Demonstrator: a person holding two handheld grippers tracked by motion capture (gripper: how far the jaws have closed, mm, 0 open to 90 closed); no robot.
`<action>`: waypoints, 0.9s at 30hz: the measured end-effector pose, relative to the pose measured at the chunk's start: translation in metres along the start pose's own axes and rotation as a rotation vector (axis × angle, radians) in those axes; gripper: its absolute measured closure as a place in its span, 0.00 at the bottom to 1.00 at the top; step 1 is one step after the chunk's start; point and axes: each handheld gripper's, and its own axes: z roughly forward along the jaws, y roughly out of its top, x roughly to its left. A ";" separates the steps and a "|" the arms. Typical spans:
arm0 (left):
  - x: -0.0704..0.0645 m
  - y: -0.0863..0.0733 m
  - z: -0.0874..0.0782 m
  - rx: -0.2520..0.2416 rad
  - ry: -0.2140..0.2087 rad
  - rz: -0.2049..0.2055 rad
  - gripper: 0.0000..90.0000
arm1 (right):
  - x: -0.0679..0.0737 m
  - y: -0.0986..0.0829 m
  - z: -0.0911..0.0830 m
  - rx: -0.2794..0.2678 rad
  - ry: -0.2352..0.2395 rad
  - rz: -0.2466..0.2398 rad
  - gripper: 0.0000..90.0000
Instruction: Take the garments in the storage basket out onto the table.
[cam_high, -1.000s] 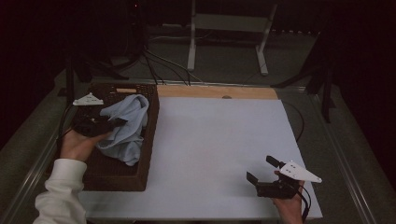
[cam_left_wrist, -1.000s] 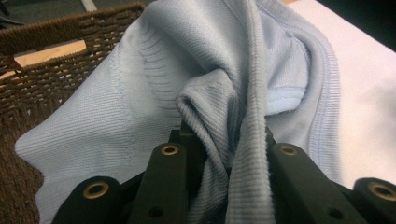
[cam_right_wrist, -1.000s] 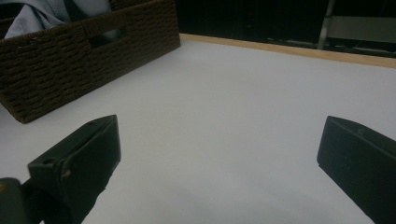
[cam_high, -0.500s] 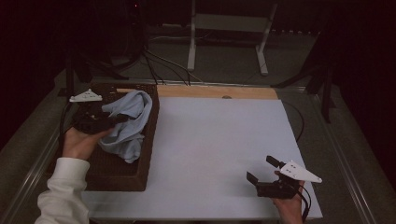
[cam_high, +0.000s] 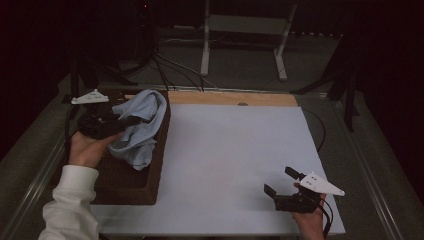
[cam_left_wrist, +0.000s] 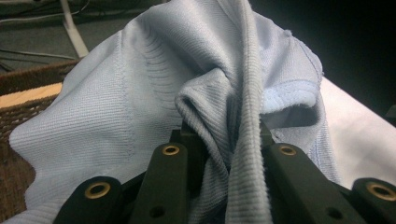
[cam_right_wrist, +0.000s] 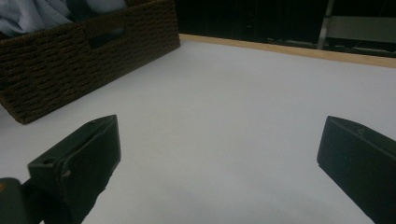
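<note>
Left claw (cam_left_wrist: 224, 154) tips buried in light-blue cloth (cam_left_wrist: 140, 93) folds; basket (cam_right_wrist: 70, 60) cut off by frame edge.

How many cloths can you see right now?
1: a light blue knit cloth in the dark woven basket, pinched by the left gripper. Others may lie hidden beneath.
</note>
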 end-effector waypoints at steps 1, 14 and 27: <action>-0.001 0.001 0.000 -0.005 -0.005 -0.003 0.86 | 0.000 0.000 0.000 -0.001 0.000 0.000 0.00; -0.016 0.013 0.013 -0.029 -0.034 0.030 0.86 | 0.000 0.000 -0.001 -0.006 -0.002 -0.001 0.00; -0.025 0.021 0.022 -0.058 -0.075 0.035 0.86 | -0.001 0.000 0.000 -0.009 0.000 0.004 0.00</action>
